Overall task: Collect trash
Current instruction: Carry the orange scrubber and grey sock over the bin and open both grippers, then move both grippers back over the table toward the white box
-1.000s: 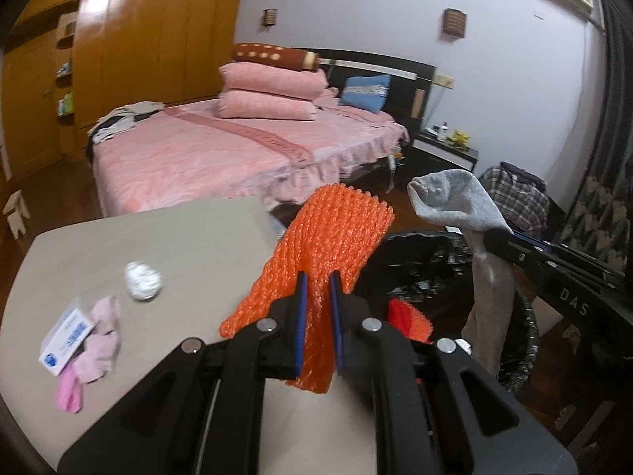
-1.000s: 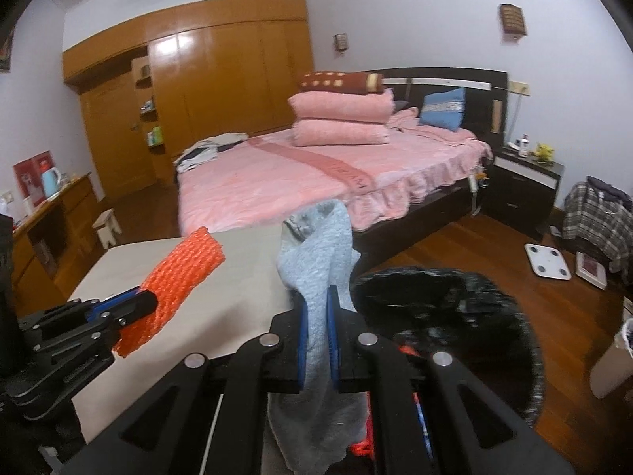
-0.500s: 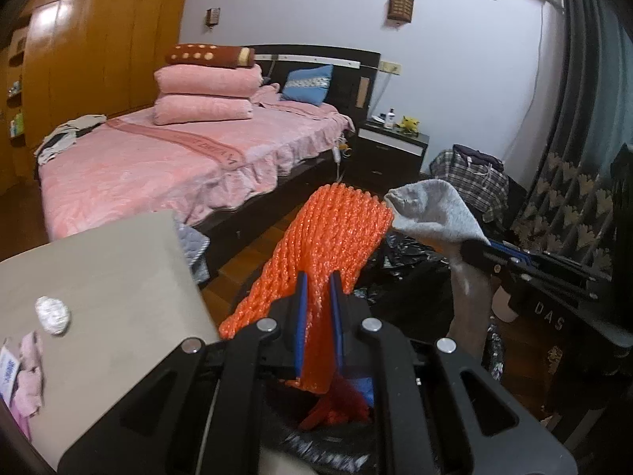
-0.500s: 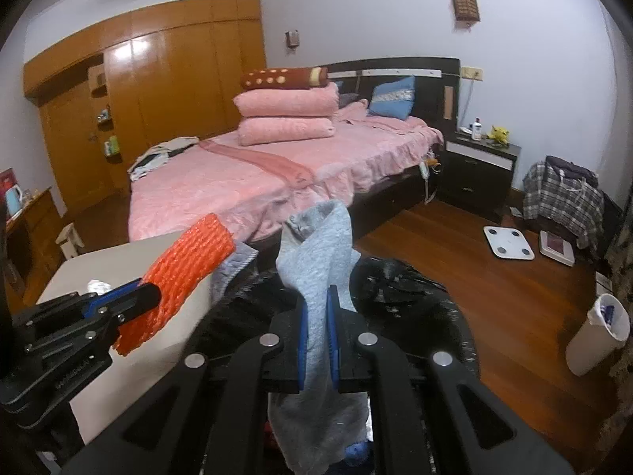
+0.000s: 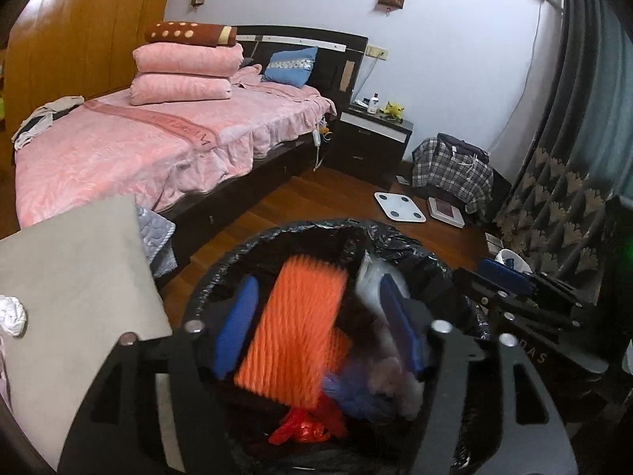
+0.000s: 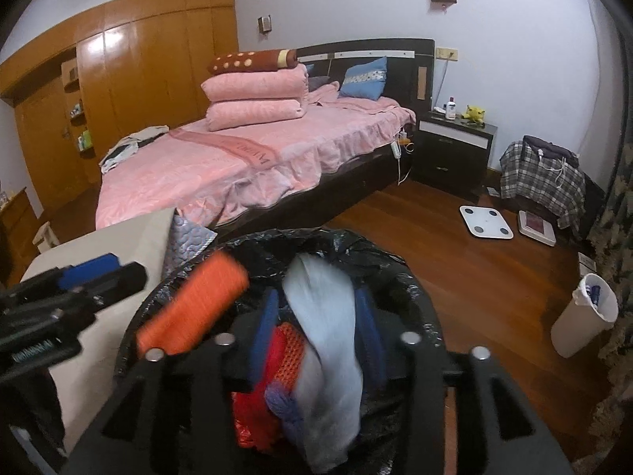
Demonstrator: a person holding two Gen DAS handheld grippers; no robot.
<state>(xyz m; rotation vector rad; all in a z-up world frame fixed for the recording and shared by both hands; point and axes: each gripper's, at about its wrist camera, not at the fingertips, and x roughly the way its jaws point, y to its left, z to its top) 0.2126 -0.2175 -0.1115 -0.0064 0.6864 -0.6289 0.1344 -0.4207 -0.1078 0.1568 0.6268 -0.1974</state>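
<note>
Over the black-lined trash bin (image 5: 399,245), both claws point down into its mouth. Left claw (image 5: 316,324): jaws opening, blue pads clear of the orange foam net (image 5: 296,328), which hangs blurred between them, apparently dropping free. Right claw (image 6: 316,336): jaws likewise opening, the grey sock (image 6: 332,336) loose between its pads and not pressed. Beneath both items lie red and orange scraps already inside the bin.

Judgement: the step in hand is release into the bin. To do it well, hold each claw steady above the opening until its item has fallen past the pads, keep the jaws wide so nothing snags, and lift straight up rather than sideways, so the liner rim is not dragged.

Farther out, left of the bin, the grey surface (image 5: 79,269) carries a crumpled white wad (image 5: 12,314) at its left edge, well apart from either claw; it likely remains to be collected. Beyond stands the pink bed (image 5: 138,138).
</note>
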